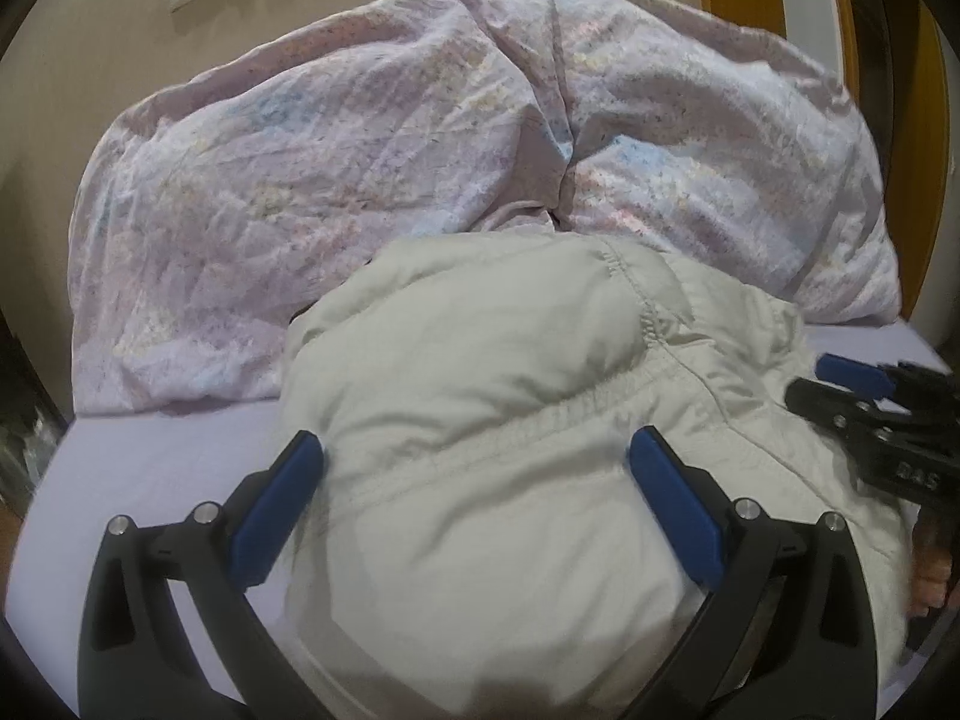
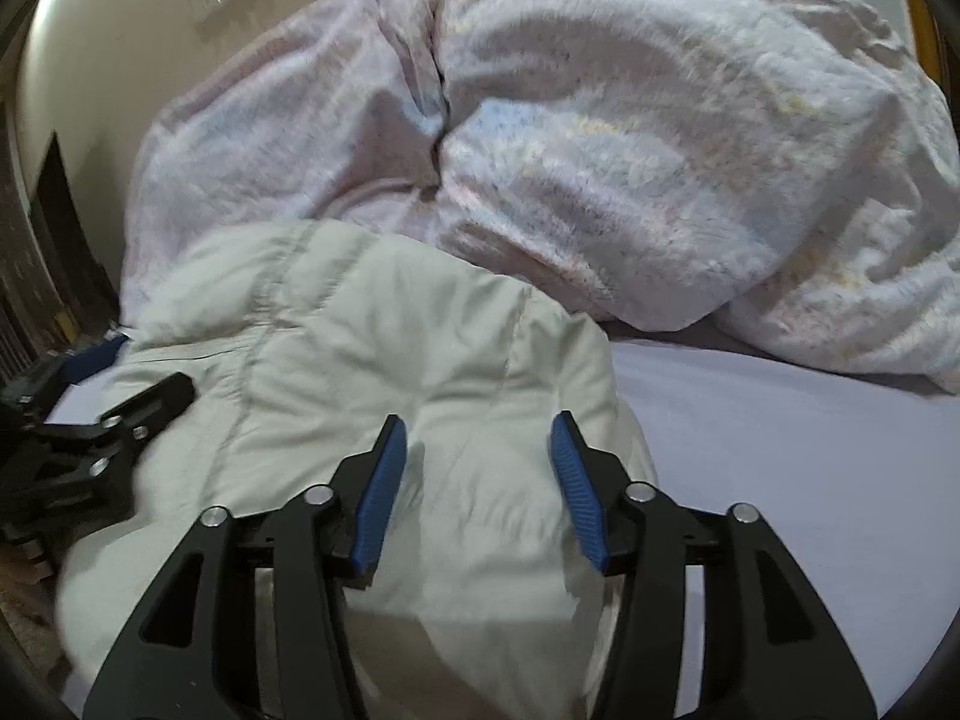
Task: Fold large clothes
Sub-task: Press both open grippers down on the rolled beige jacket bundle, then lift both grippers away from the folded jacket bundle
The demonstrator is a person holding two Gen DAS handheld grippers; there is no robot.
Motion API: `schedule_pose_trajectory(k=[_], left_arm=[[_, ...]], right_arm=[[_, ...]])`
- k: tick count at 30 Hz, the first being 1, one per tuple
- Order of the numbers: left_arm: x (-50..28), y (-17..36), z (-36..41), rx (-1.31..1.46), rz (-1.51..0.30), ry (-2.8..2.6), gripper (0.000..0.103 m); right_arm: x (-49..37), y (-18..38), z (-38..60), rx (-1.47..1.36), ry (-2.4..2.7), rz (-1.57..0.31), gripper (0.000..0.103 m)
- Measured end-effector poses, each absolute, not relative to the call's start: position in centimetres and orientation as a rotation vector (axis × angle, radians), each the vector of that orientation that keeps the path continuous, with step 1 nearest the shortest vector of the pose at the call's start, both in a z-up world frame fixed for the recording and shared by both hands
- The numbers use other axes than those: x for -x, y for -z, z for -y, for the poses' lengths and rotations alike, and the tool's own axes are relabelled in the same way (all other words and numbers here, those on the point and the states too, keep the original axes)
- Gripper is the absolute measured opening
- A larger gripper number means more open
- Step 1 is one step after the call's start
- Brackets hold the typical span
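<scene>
Matt puffy quilted jacket (image 1: 480, 396), crumpled printed cotton duvet (image 1: 360, 168), smooth bedsheet (image 2: 780, 450)

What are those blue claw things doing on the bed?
A person holds a gripper in each hand to fold a puffy white jacket on the bed. The left gripper and the right gripper are both open over the bundled jacket, gripping nothing. A rumpled duvet is heaped behind it.

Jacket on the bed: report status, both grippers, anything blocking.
Left gripper open, astride the white puffy jacket. Right gripper open above it, nothing gripped. Jacket bundled on the lilac sheet. Crumpled floral duvet crowds the far side.
</scene>
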State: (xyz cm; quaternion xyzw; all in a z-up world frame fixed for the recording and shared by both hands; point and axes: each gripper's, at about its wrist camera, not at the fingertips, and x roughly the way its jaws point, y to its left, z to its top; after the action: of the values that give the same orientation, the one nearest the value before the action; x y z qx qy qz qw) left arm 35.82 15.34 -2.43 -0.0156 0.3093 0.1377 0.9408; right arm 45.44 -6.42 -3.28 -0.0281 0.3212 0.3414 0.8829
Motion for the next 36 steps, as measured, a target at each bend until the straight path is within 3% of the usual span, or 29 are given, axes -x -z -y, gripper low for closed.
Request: schedule_pose_trajectory(k=[7,20,28,36], left_arm=[[-32.4,1.8,-15.4,0.086,-0.633,-0.247,0.101],[-32.3,3.6,-15.3,0.083,-0.613,-0.267,0.101],[-26.8,1.5,-15.2,0.166,-0.623,-0.274,0.101],[-20.2,1.3,-13.5,0.210,-0.657,-0.315,0.101]], right_arm=[[-42.6,2.9,8.6,0.056,-0.754,-0.686,0.057],[-43.3,5.5,8.0,0.053,-0.742,-0.743,0.067],[-40.3,3.3,11.4,-0.034,-0.699,-0.783,0.096],[-35.2,2.9,13.1,-0.049,-0.667,-0.818,0.101]])
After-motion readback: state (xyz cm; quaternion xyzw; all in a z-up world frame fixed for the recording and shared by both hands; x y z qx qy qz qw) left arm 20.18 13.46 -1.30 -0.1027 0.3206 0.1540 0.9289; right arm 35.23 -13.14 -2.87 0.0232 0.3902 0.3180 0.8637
